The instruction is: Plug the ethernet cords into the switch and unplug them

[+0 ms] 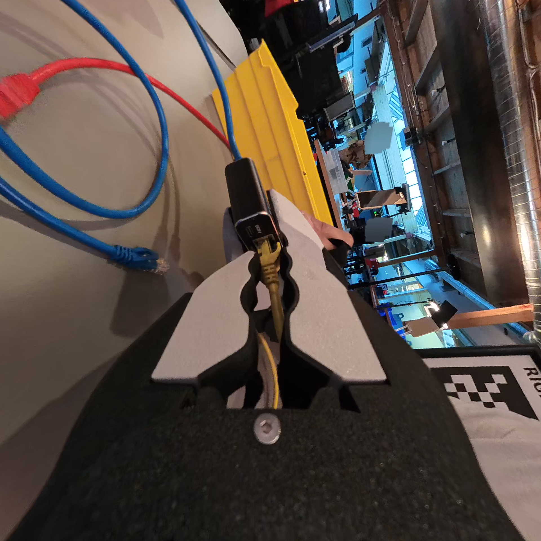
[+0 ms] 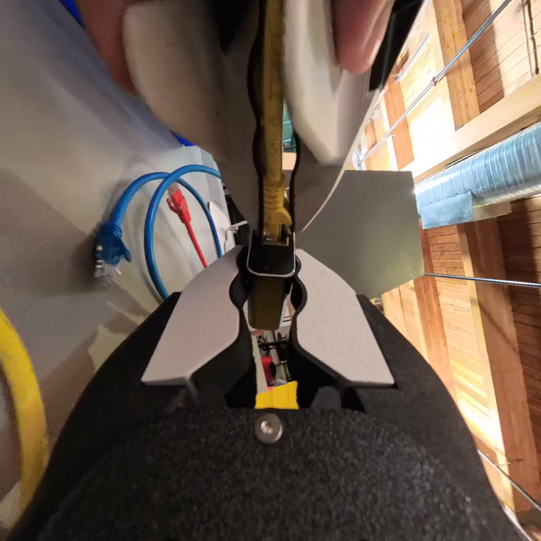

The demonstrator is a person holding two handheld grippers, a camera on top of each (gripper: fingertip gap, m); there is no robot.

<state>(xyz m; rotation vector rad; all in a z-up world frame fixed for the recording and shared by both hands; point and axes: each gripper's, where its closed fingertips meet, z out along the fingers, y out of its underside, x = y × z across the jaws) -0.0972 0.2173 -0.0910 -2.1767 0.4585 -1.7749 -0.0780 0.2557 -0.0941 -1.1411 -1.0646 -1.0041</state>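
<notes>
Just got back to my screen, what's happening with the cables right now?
The left gripper is shut on the yellow cord just behind its plug, which sits in the port of the small black switch. The right gripper clamps the switch from the opposite end, both held up off the table. A blue cord and a red cord lie unplugged on the table.

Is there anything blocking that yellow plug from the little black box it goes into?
Nothing visible. The left gripper pinches the yellow cord, whose plug already sits in the port of the black switch; the right gripper grips the switch from the opposite end. The loose blue plug and red plug lie aside on the table.
</notes>
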